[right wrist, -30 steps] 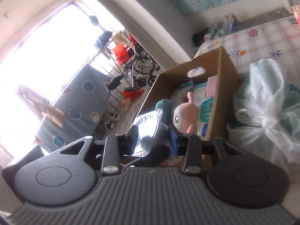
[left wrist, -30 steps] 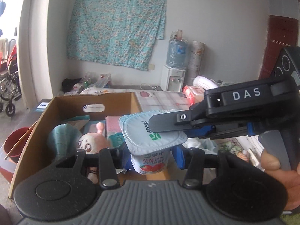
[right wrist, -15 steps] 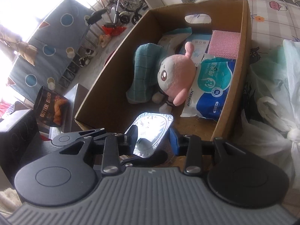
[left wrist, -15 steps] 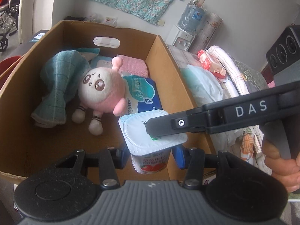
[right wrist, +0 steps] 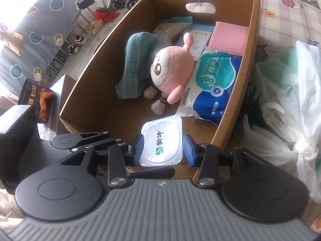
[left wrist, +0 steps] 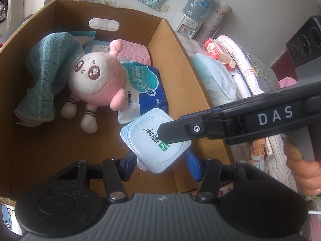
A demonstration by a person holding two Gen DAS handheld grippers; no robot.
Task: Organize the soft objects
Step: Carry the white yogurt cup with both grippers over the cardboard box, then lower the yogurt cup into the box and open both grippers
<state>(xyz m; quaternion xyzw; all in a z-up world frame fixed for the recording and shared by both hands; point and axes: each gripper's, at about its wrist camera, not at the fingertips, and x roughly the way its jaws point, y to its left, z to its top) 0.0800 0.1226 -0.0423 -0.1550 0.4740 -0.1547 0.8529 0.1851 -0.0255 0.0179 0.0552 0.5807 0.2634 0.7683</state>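
Note:
A white yogurt cup [left wrist: 152, 140] with a foil lid [right wrist: 161, 142] sits tilted low inside the cardboard box [left wrist: 176, 46], near its front right corner. My left gripper [left wrist: 161, 161] straddles the cup and its jaws are opening; the right blue pad stands clear of it. My right gripper [right wrist: 163, 150] also has the cup between its blue pads, jaws opening, the pads just beside the lid's edges. One black finger of the right gripper crosses the lid in the left wrist view. A pink plush doll [right wrist: 172, 68], a teal checked cloth [right wrist: 136, 60] and a wipes pack [right wrist: 216, 84] lie in the box.
A pink sponge pad [right wrist: 228, 38] and flat packets lie at the box's far end. White and green plastic bags [right wrist: 284, 92] are heaped right of the box. A black speaker [right wrist: 18, 132] and a snack bag [right wrist: 38, 98] stand to its left. A hand grips the right gripper's handle [left wrist: 303, 172].
Both grippers tipped down and lowered the cup from above the rim into the box. The cup has tilted between the left pads, and both pairs of pads now stand wider.

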